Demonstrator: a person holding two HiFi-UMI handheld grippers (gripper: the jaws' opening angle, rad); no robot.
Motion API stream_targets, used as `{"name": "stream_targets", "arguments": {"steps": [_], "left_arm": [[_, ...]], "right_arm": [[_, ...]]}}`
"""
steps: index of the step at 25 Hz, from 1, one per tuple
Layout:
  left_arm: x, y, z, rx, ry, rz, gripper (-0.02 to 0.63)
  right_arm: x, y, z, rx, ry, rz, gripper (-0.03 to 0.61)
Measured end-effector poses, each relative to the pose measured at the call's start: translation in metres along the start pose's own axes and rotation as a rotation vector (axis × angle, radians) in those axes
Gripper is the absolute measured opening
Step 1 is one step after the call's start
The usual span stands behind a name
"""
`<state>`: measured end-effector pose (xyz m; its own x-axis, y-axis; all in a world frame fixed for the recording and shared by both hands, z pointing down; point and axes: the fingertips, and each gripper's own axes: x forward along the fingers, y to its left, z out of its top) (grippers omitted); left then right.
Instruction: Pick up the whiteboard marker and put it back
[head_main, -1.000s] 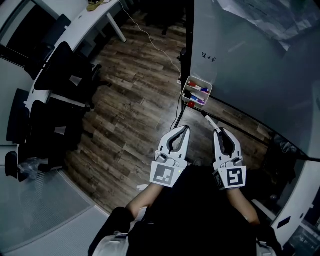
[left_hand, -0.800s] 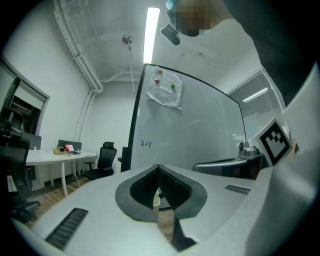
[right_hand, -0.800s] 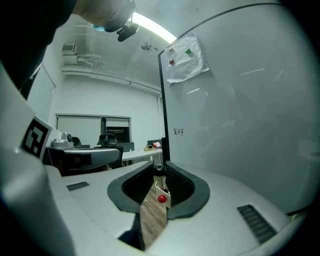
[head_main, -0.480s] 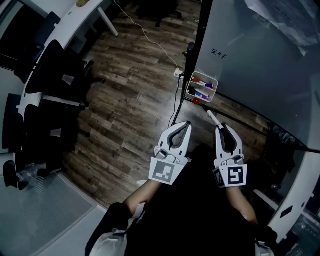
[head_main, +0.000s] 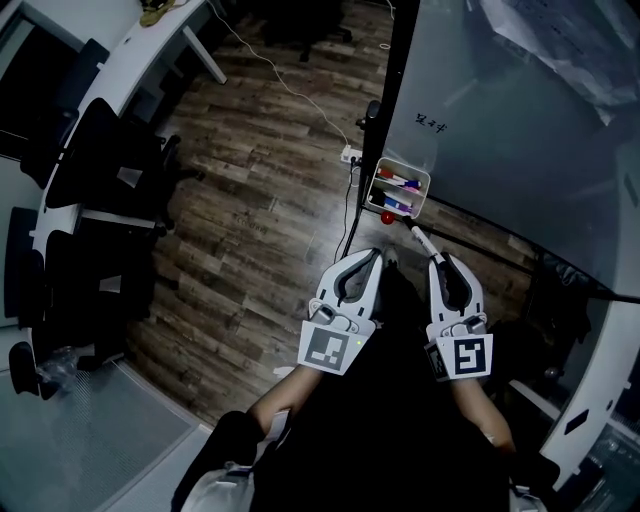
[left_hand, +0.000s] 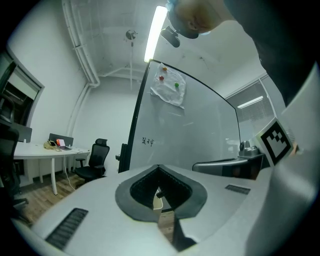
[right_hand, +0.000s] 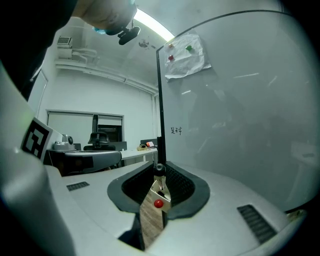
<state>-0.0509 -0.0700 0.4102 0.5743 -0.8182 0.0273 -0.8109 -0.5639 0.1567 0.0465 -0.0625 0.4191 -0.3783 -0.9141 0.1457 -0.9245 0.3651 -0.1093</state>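
Note:
My right gripper (head_main: 437, 262) is shut on a whiteboard marker (head_main: 420, 239), whose white end pokes out past the fingertips toward the whiteboard (head_main: 520, 130). A white marker box (head_main: 398, 190) with red and blue markers hangs on the board's lower edge, just ahead of that marker, with a red magnet (head_main: 387, 217) below it. In the right gripper view the marker's tip (right_hand: 159, 170) shows between the closed jaws, and the box (right_hand: 161, 192) and red magnet (right_hand: 158, 203) lie beyond. My left gripper (head_main: 375, 254) is shut and empty beside it, its tips (left_hand: 159, 167) touching.
Black office chairs (head_main: 100, 170) stand at the left beside a white desk (head_main: 120, 50). A cable (head_main: 290, 85) runs across the wooden floor to a power strip (head_main: 350, 155) by the board's black stand (head_main: 385, 110). The person's dark clothing fills the bottom of the head view.
The head view has swung slightly, shifting the board and box in the picture. Both grippers keep their pose, and the marker stays in the right one.

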Motion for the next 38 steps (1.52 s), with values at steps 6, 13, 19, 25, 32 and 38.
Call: {"name": "stream_targets", "arguments": {"steps": [6,13,19,25,32,38], "left_arm": [[0.025,0.006,0.001,0.006,-0.004,-0.005,0.008],[0.05,0.012,-0.003,0.002,0.003,-0.003,0.008],[0.063,0.019,-0.006,-0.005,0.017,0.004,0.008],[0.075,0.028,-0.007,-0.015,0.012,0.02,0.008],[0.084,0.036,-0.013,-0.014,0.039,0.025,0.008],[0.088,0.044,-0.016,-0.02,0.053,0.043,0.008]], "right_arm": [[0.018,-0.02,0.005,-0.009,-0.017,-0.007,0.083],[0.037,-0.044,-0.002,-0.012,0.015,-0.021,0.083],[0.052,-0.052,-0.014,-0.017,0.03,0.012,0.083],[0.068,-0.064,-0.029,0.009,0.09,-0.011,0.084],[0.084,-0.064,-0.041,0.017,0.153,0.001,0.083],[0.096,-0.066,-0.05,0.023,0.166,0.011,0.084]]}}
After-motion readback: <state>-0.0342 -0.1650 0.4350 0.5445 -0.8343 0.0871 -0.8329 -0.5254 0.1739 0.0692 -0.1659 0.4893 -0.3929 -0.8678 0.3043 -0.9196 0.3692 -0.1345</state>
